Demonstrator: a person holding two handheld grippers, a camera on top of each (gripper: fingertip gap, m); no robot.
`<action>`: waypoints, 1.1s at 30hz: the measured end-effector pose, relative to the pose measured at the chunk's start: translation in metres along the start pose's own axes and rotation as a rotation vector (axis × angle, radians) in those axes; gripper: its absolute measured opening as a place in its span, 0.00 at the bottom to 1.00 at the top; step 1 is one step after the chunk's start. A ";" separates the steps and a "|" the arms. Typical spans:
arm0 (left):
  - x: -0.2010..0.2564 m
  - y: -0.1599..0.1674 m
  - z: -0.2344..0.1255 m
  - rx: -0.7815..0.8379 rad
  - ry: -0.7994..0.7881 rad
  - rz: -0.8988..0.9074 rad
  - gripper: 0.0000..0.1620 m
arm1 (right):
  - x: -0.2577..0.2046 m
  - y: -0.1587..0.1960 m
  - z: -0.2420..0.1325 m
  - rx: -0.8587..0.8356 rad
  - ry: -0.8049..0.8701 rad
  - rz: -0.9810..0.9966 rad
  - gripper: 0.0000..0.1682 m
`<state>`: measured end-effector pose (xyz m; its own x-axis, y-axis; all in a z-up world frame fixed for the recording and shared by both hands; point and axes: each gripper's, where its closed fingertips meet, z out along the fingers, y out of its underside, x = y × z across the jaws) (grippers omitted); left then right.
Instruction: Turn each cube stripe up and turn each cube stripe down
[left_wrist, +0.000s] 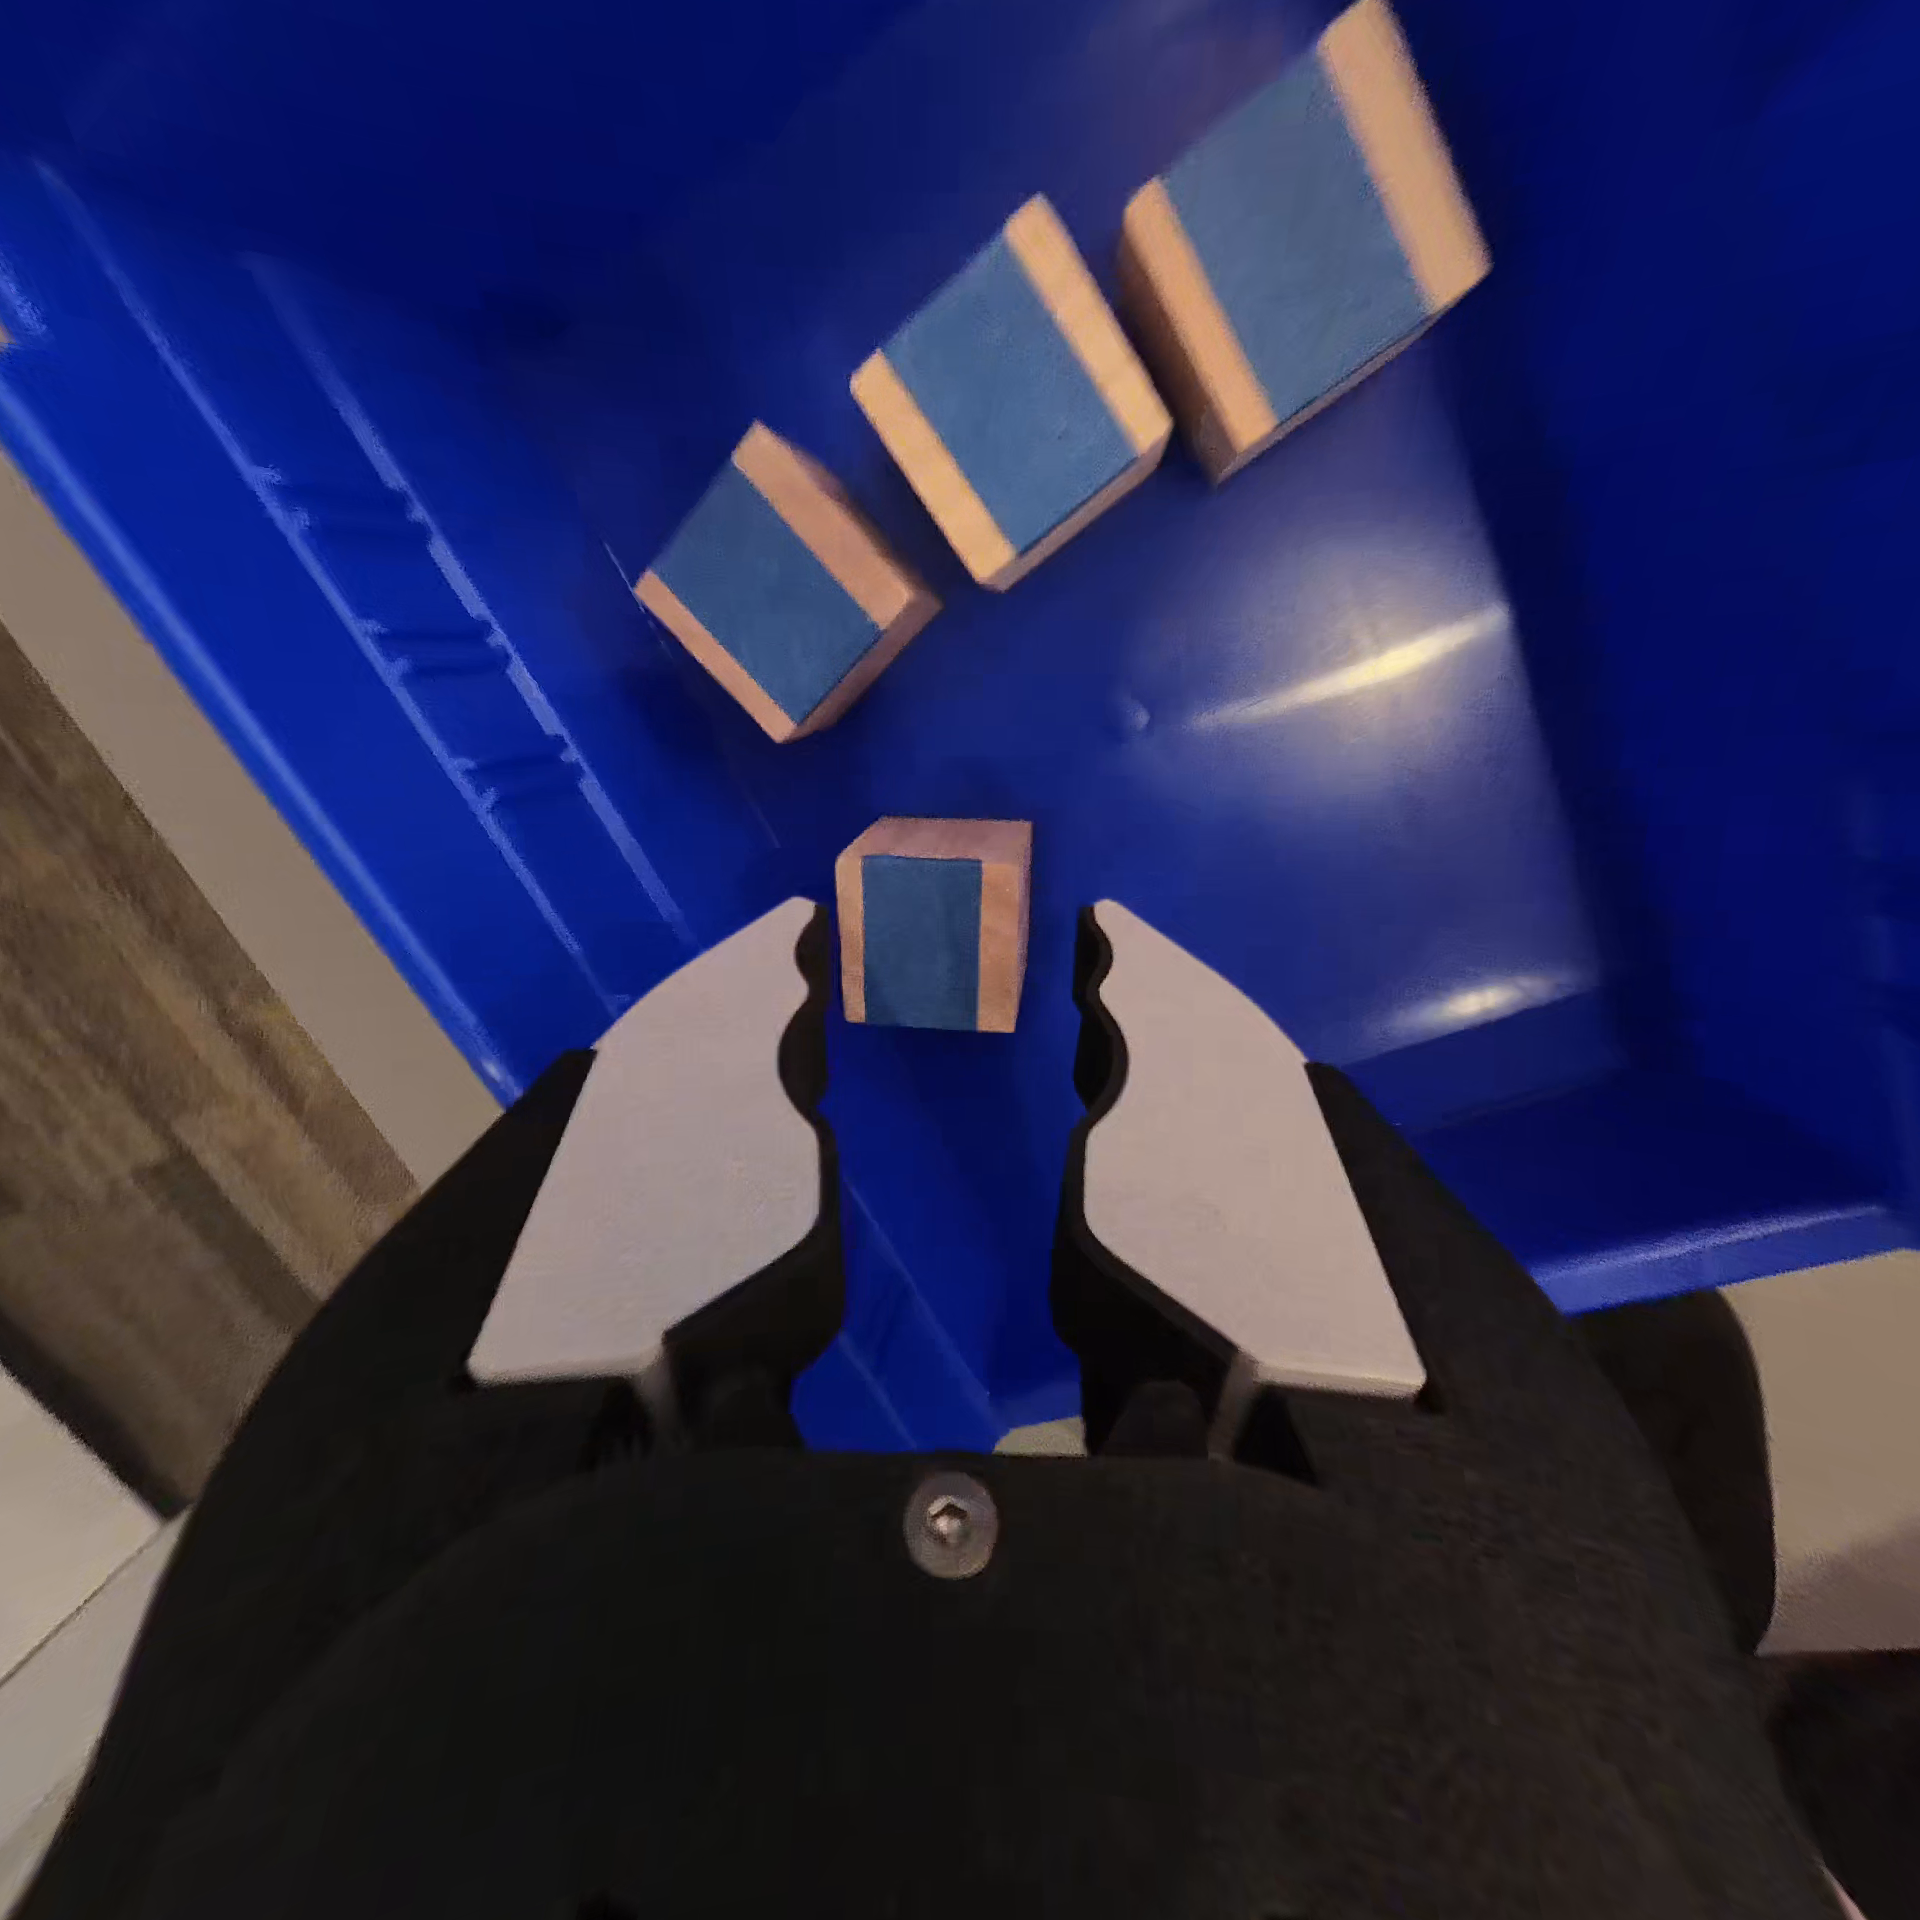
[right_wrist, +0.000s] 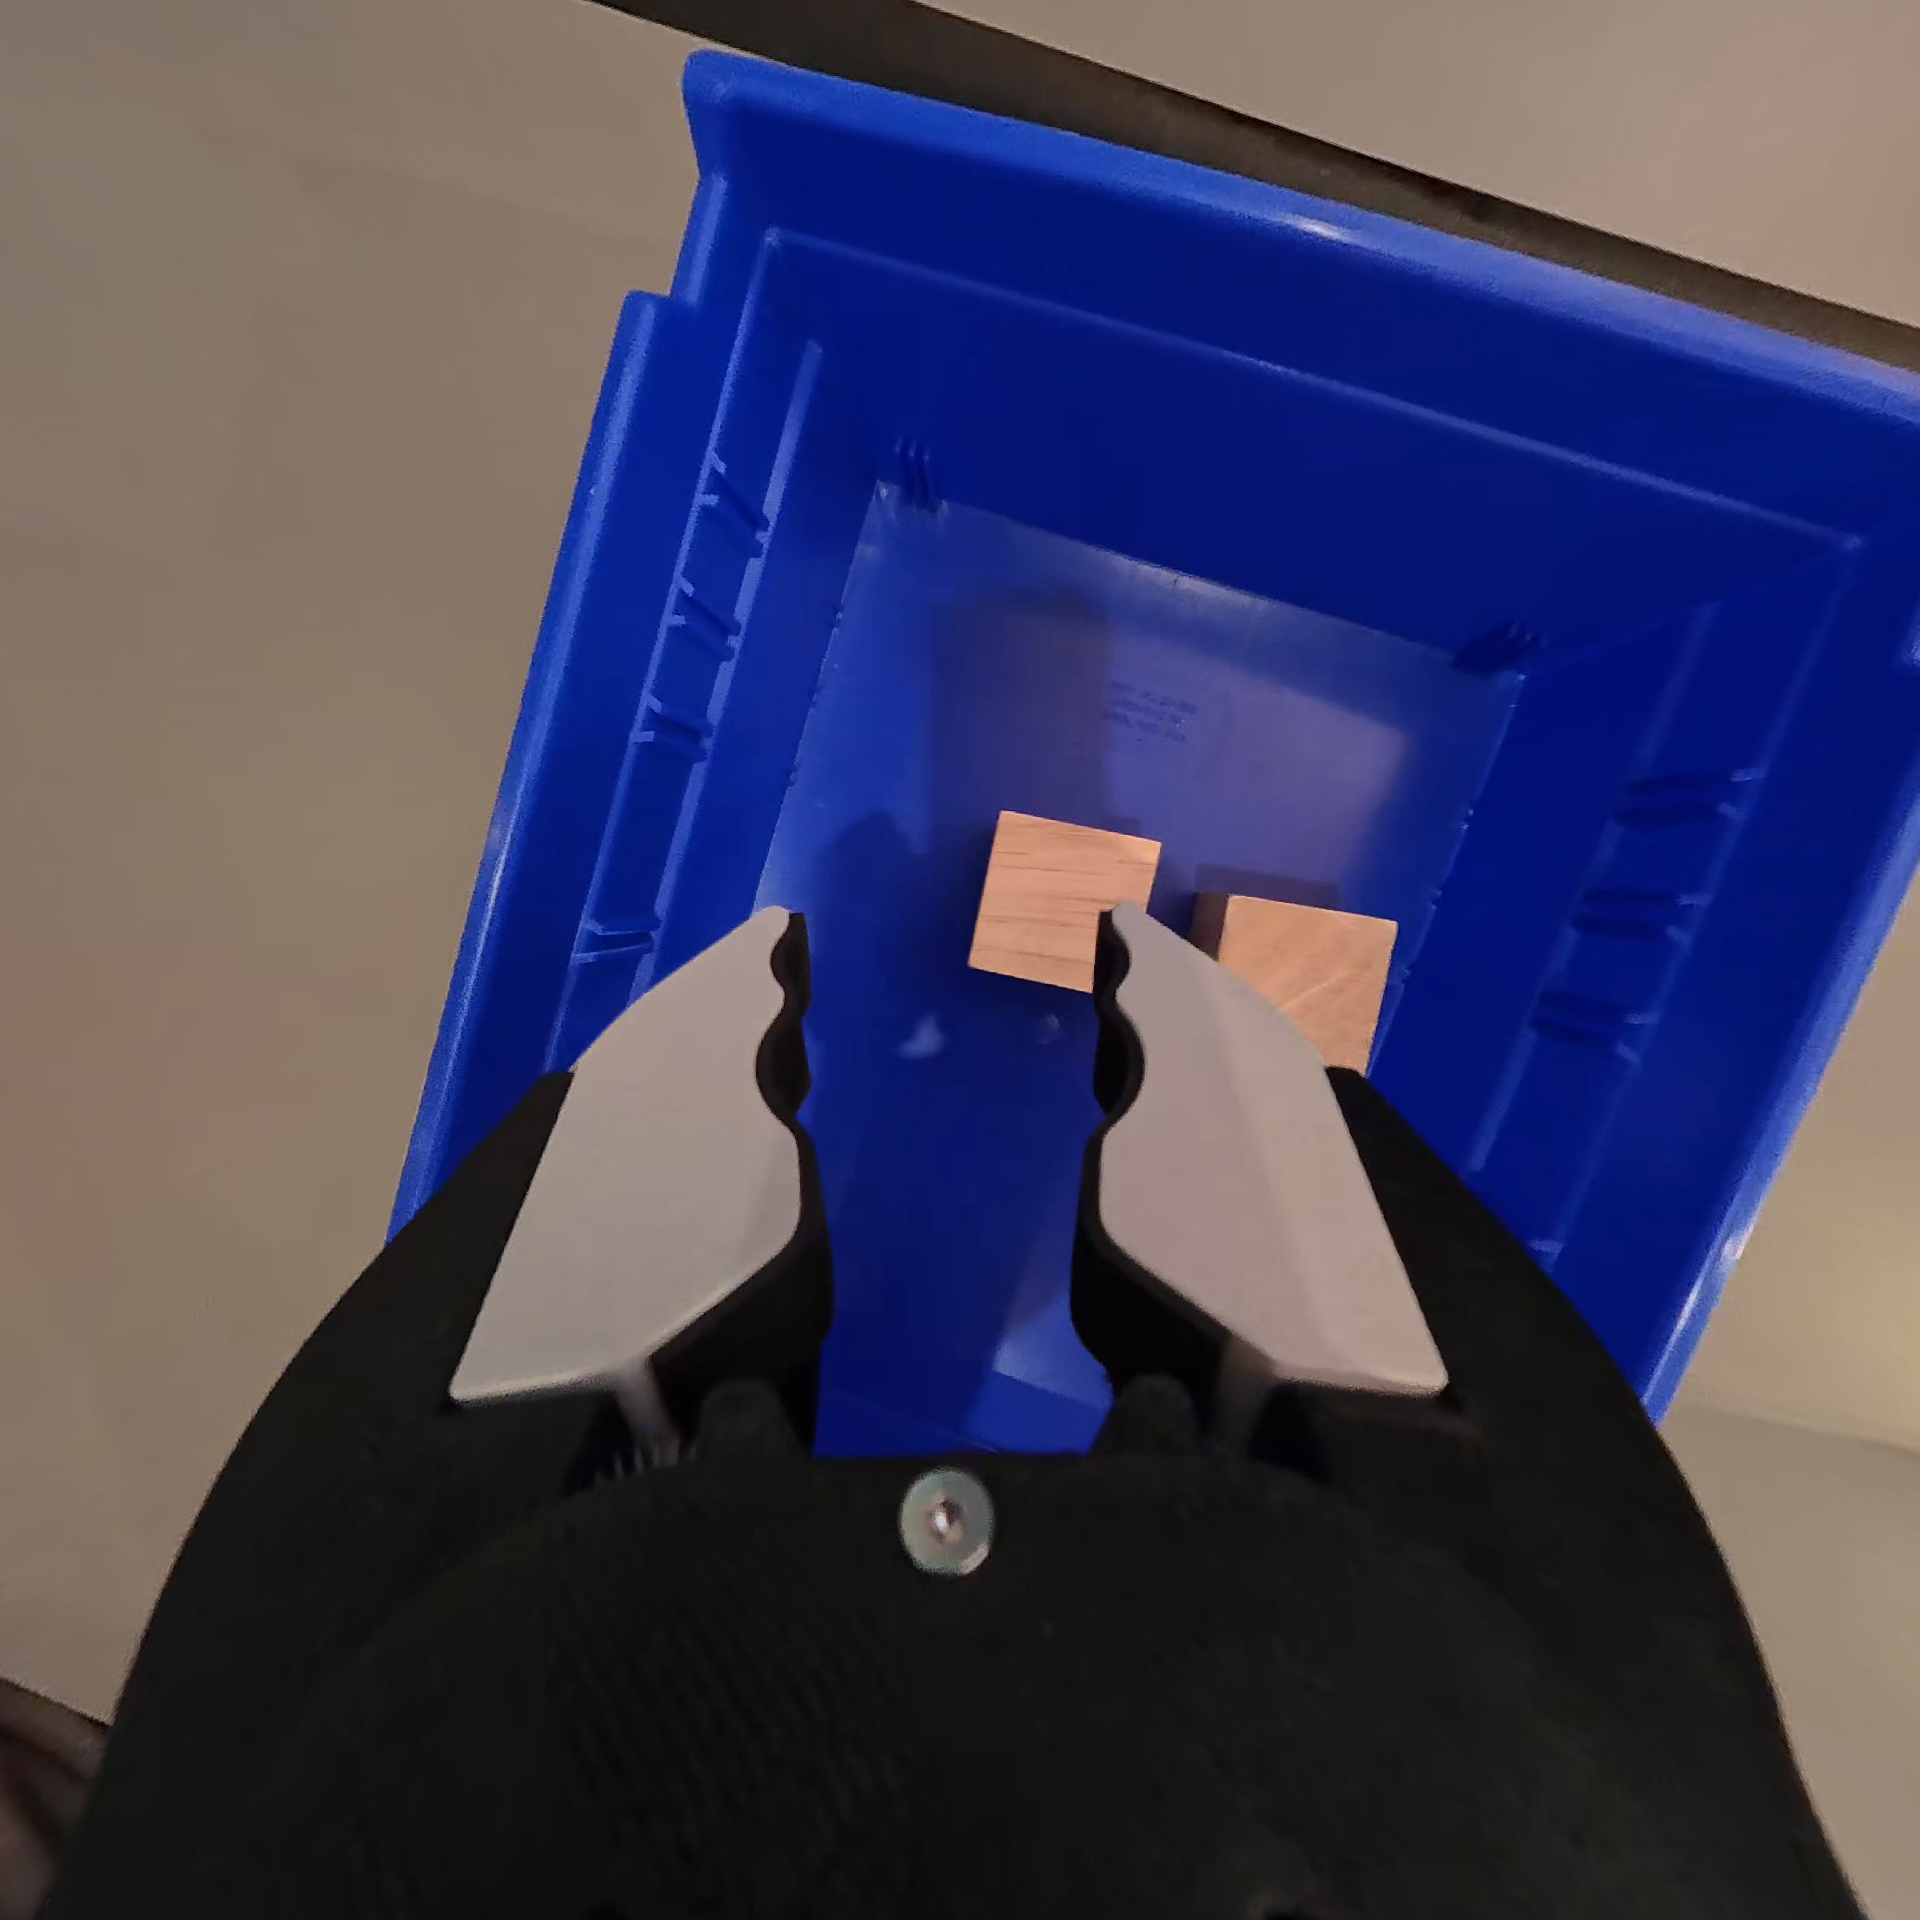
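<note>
Left wrist view shows four wooden cubes on the floor of a blue bin (left_wrist: 1351, 831). The nearest cube (left_wrist: 935, 925) sits just beyond the fingertips of the left gripper (left_wrist: 948, 925), with a blue stripe on the face turned toward the camera and bare wood on top; it seems to lie loose between the tips, touching neither, though contact at the left tip cannot be ruled out. The jaws stand apart, wider than the cube. Farther in, three cubes run in a diagonal row toward the bin's far right corner, each with its stripe facing up: the first (left_wrist: 779, 582), the middle one (left_wrist: 1008, 395) and the farthest (left_wrist: 1299, 249). The bin's ribbed left wall (left_wrist: 436, 644) runs beside them.

Right wrist view looks down into another blue bin (right_wrist: 1039, 343) on a pale worktop (right_wrist: 260, 520). Two cubes lie near the middle of its floor showing only bare wood: one (right_wrist: 1049, 894) just past the fingertips, the other (right_wrist: 1309, 977) beside it, partly hidden behind the right finger. The right gripper (right_wrist: 951, 925) hangs above the bin's near edge, jaws apart and holding nothing.
</note>
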<state>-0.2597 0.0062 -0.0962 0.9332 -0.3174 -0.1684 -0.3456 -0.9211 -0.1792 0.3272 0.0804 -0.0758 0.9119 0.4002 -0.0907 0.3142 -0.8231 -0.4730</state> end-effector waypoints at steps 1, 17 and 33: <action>-0.001 0.003 0.005 -0.028 -0.003 0.000 0.28 | 0.000 0.000 0.000 -0.002 -0.002 -0.004 0.32; -0.003 0.020 0.040 -0.214 -0.037 0.009 0.38 | -0.011 0.007 0.005 -0.058 -0.007 -0.083 0.32; 0.025 -0.019 -0.027 0.099 0.055 0.073 0.29 | -0.017 -0.022 -0.025 0.098 0.111 -0.144 0.31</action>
<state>-0.2268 0.0090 -0.0708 0.9084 -0.3969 -0.1312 -0.4179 -0.8694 -0.2635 0.3116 0.0812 -0.0418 0.8848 0.4593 0.0786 0.4209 -0.7154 -0.5577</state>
